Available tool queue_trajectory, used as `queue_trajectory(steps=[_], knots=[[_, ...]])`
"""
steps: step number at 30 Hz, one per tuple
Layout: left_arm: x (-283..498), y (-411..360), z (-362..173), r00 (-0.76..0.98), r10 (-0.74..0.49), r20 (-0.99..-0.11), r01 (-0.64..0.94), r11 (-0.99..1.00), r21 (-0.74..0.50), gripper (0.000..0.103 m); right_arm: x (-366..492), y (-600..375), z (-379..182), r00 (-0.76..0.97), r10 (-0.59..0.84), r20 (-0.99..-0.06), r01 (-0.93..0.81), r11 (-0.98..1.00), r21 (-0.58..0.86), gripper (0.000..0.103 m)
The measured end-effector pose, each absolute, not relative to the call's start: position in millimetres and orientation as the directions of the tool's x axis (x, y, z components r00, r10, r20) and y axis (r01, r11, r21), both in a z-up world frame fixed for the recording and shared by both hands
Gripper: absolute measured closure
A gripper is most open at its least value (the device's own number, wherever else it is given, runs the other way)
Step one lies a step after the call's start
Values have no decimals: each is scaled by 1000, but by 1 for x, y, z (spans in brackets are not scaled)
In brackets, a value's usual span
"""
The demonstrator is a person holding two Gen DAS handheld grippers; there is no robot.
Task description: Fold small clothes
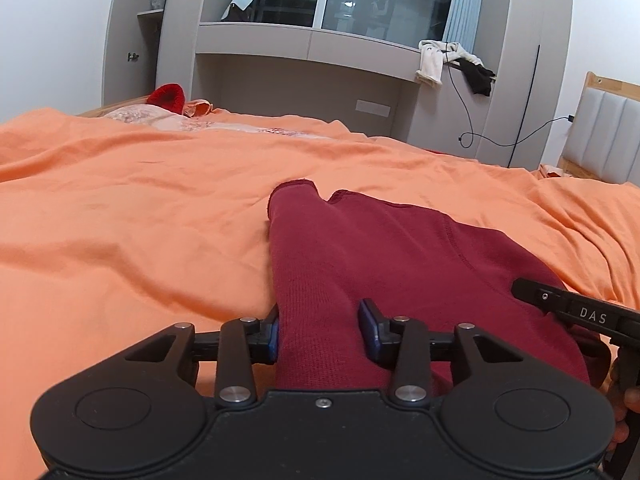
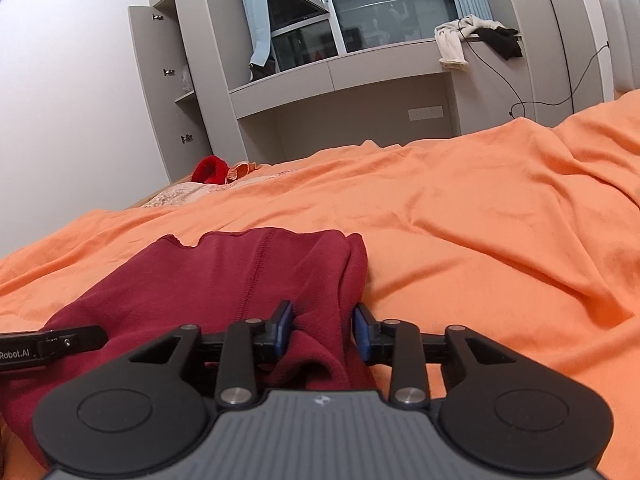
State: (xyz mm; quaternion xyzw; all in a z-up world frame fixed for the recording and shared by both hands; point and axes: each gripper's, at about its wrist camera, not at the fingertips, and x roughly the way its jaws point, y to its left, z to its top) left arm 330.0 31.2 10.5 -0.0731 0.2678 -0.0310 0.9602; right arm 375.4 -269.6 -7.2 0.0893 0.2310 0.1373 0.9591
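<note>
A dark red knit garment (image 1: 384,256) lies on the orange bedspread (image 1: 132,216). My left gripper (image 1: 325,330) is open, its blue pads on either side of the garment's left near edge. In the right wrist view the same garment (image 2: 224,276) lies to the left and centre. My right gripper (image 2: 322,330) is open, with a raised fold of the garment's right near edge between its pads. The right gripper's body (image 1: 576,310) shows at the right of the left wrist view. The left gripper's body (image 2: 48,346) shows at the left of the right wrist view.
A bright red item (image 1: 166,96) and a pale patterned cloth (image 1: 160,118) lie at the bed's far end. Grey cabinets and a window ledge (image 1: 308,46) stand beyond, with white and black clothes (image 1: 452,60) and a hanging cable. A padded headboard (image 1: 604,132) is at the right.
</note>
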Motion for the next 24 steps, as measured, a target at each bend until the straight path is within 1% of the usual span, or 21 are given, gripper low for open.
queue_trajectory(steps=[3, 5, 7, 11, 13, 14, 16, 20, 22, 23, 24], knots=[[329, 30, 12, 856, -91, -509, 13, 988, -155, 57, 375, -271, -7, 858, 298, -418, -212, 947, 240, 56], [328, 30, 13, 857, -84, -509, 6, 988, -153, 54, 375, -270, -6, 859, 297, -416, -211, 947, 240, 54], [328, 30, 13, 857, -78, -509, -2, 988, -153, 50, 375, -270, -6, 861, 290, -417, -203, 949, 239, 46], [326, 30, 15, 858, -55, -510, -25, 988, -150, 36, 373, -274, -5, 866, 284, -413, -192, 949, 250, 36], [326, 31, 16, 857, -49, -513, -35, 988, -152, 31, 372, -273, -3, 869, 282, -407, -192, 949, 249, 29], [325, 31, 17, 857, -46, -514, -39, 987, -154, 27, 370, -273, -2, 870, 282, -403, -194, 950, 246, 27], [324, 33, 18, 856, -44, -514, -46, 986, -161, 22, 366, -273, 0, 875, 282, -394, -199, 951, 238, 19], [319, 35, 23, 864, -31, -502, -63, 983, -170, 7, 357, -271, 8, 882, 289, -371, -218, 951, 221, 10], [314, 35, 26, 877, -21, -480, -67, 984, -167, 4, 352, -270, 11, 886, 292, -359, -227, 950, 213, 4], [311, 34, 28, 882, -16, -471, -68, 985, -161, 1, 349, -269, 13, 889, 293, -353, -230, 950, 210, 3], [309, 34, 30, 888, -10, -460, -68, 986, -153, 1, 346, -269, 14, 891, 293, -347, -232, 950, 209, 1]])
